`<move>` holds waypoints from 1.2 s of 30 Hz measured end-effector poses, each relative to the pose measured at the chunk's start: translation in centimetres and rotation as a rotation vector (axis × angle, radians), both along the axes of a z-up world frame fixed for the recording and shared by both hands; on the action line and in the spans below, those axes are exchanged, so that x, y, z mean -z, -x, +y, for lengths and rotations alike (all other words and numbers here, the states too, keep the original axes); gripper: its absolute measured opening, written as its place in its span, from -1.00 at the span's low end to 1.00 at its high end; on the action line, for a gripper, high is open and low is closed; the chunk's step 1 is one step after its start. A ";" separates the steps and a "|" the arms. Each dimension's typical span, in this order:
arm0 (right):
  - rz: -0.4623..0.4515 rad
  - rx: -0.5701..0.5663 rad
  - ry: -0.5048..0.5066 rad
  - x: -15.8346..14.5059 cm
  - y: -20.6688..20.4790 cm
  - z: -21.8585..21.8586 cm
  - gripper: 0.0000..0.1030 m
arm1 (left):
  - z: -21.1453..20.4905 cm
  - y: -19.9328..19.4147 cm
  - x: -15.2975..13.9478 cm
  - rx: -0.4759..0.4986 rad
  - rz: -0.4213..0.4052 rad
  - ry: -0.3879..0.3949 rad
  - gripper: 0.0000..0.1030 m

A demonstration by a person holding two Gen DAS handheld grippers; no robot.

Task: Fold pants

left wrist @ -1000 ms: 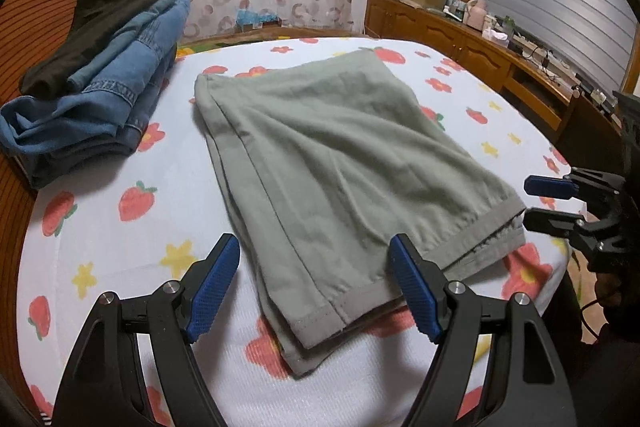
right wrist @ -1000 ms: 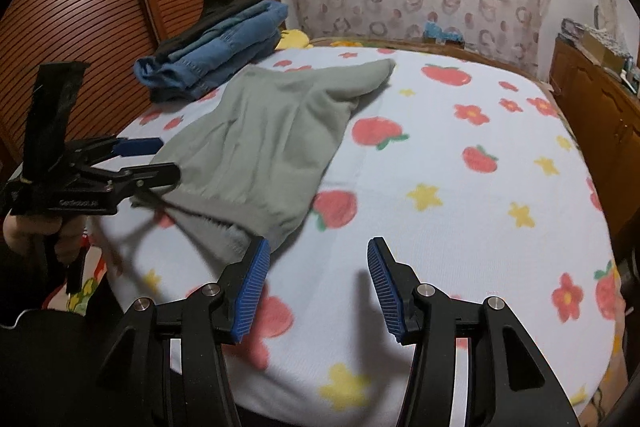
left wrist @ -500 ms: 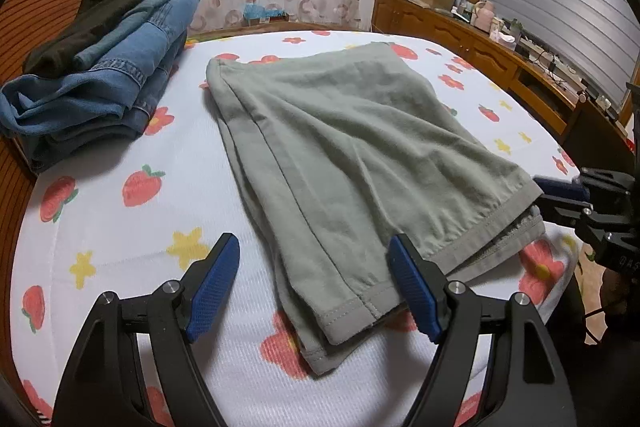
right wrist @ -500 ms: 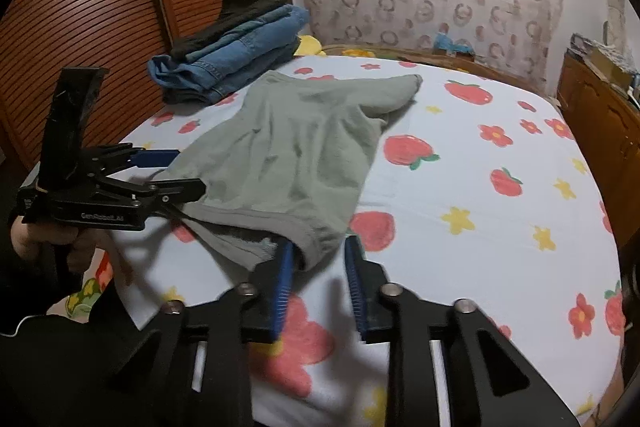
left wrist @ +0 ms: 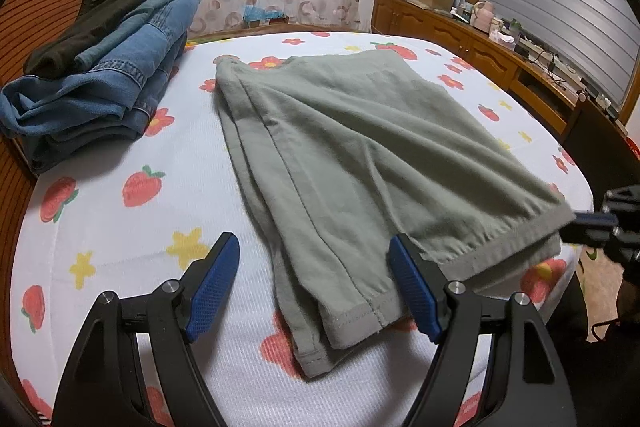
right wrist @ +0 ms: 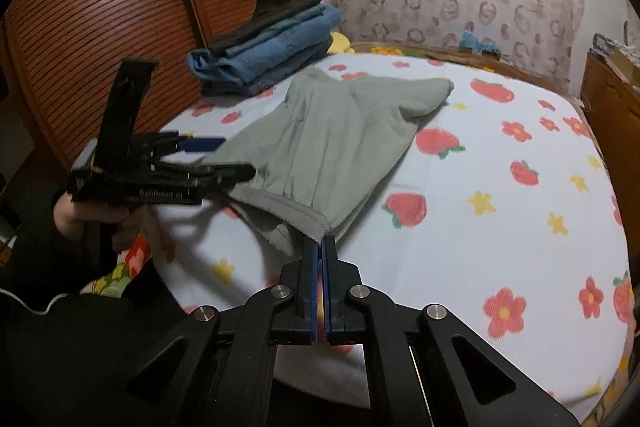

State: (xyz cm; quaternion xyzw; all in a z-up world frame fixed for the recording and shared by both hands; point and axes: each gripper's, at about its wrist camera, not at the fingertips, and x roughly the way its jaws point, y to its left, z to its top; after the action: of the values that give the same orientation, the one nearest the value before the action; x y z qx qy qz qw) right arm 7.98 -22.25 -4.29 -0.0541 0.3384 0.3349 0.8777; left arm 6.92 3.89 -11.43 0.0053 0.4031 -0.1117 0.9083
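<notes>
My right tool [right wrist: 319, 247] clamped on pants [right wrist: 328, 139] hem corner; left tool [left wrist: 314, 281] apart, straddling other corner; legs run toward upper frame.

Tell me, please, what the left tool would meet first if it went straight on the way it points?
Most likely the green pants: the left tool stands open around their near hem, angled down. Depth is hard to judge.

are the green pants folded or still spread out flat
Folded: the green pants lie in stacked layers on the bed, hems lying one over another at the near edge.
</notes>
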 end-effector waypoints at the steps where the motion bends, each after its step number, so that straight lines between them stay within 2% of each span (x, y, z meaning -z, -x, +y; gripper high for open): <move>1: 0.010 -0.001 0.004 0.3 0.0 0.0 -0.97 | 0.1 0.0 0.0 -0.001 0.000 0.001 0.51; 4: 0.037 0.014 0.007 0.9 -0.3 -0.2 -0.97 | 0.1 0.1 -0.1 -0.003 0.004 0.006 0.51; 7: 0.039 0.022 -0.010 0.8 -0.4 -0.5 -0.97 | 0.5 0.9 -0.4 0.005 0.004 0.042 0.51; 8: 0.037 0.017 -0.018 0.6 -0.3 -0.5 -0.97 | 0.6 1.2 -0.4 0.005 0.003 0.043 0.39; 10: 0.018 0.017 -0.002 0.3 0.0 -0.3 -0.84 | 0.8 1.9 -0.6 0.002 -0.002 0.048 0.31; 12: 0.002 0.021 0.019 0.3 0.2 0.1 -0.61 | 1.0 2.5 -0.8 0.007 -0.006 0.059 0.21; 14: 0.001 0.005 0.020 0.4 0.4 0.3 -0.51 | 1.0 2.8 -0.9 0.019 -0.006 0.068 0.03; 15: -0.003 0.001 0.028 0.5 0.5 0.5 -0.39 | 1.0 3.0 -0.9 0.024 -0.005 0.070 -0.01; 17: -0.012 -0.006 0.045 0.6 0.6 0.8 -0.30 | 0.9 3.0 -0.8 0.029 -0.001 0.067 -0.12; 25: 0.008 0.009 0.109 1.5 -0.8 1.8 -0.28 | 0.8 2.5 -0.3 0.028 0.012 0.068 -0.17; 30: -0.046 0.144 0.068 0.6 -1.6 0.4 -0.28 | 1.0 2.6 -0.2 0.026 0.012 0.069 -0.17; 36: -0.027 0.105 0.072 0.9 -1.5 1.0 -0.28 | 1.1 2.8 -0.3 0.023 0.005 0.072 -0.17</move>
State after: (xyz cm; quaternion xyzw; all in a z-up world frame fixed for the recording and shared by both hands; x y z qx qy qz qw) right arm 9.52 -21.23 -5.21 -0.0725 0.3409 0.2752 0.8960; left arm 4.08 5.04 -11.15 -0.0232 0.4009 -0.1368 0.9056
